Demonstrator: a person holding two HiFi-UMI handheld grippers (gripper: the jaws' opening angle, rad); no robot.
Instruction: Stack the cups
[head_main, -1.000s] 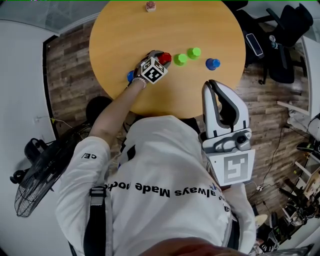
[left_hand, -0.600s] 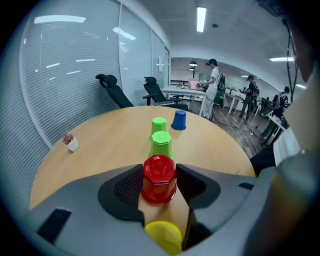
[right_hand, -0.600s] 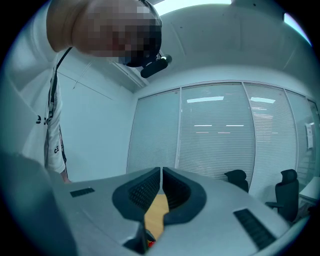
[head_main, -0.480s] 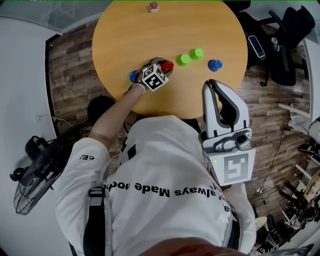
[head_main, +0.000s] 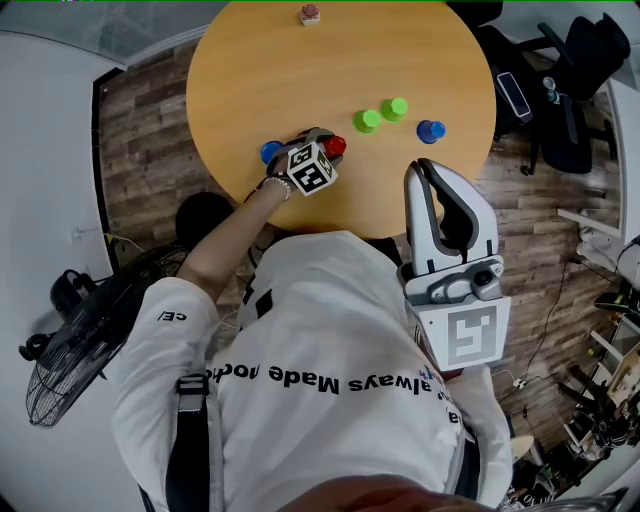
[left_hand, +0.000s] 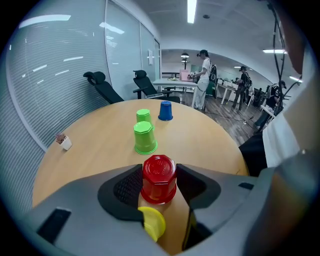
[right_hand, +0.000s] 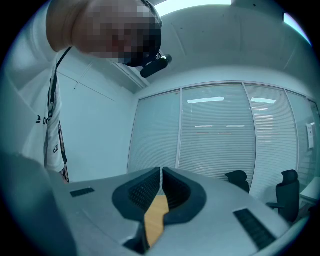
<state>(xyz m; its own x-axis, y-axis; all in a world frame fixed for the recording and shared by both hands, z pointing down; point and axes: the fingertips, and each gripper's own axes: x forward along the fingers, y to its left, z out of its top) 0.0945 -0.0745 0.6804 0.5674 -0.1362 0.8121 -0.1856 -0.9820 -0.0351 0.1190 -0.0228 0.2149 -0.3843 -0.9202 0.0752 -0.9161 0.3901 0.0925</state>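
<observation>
An upside-down red cup (left_hand: 159, 179) sits between the pads of my left gripper (left_hand: 159, 172), which is shut on it. In the head view this gripper (head_main: 322, 142) and the red cup (head_main: 336, 147) are near the round table's front edge. I cannot tell whether the cup touches the table. A blue cup (head_main: 270, 152) stands just left of the gripper. Two green cups (left_hand: 144, 138) (left_hand: 143, 116) stand upside down ahead of it, with another blue cup (left_hand: 165, 111) beyond. My right gripper (head_main: 426, 168) is shut and empty (right_hand: 161, 172), held off the table by the person's chest.
The wooden round table (head_main: 300, 80) carries a small potted object (head_main: 310, 14) at its far edge. Office chairs (head_main: 575, 60) stand to the right, and a fan (head_main: 70, 360) is on the floor at the left. People stand far back (left_hand: 204, 75) in the room.
The left gripper has drawn back toward the table's front edge with the red cup in it, away from the green cups. The right gripper has stayed where it was.
</observation>
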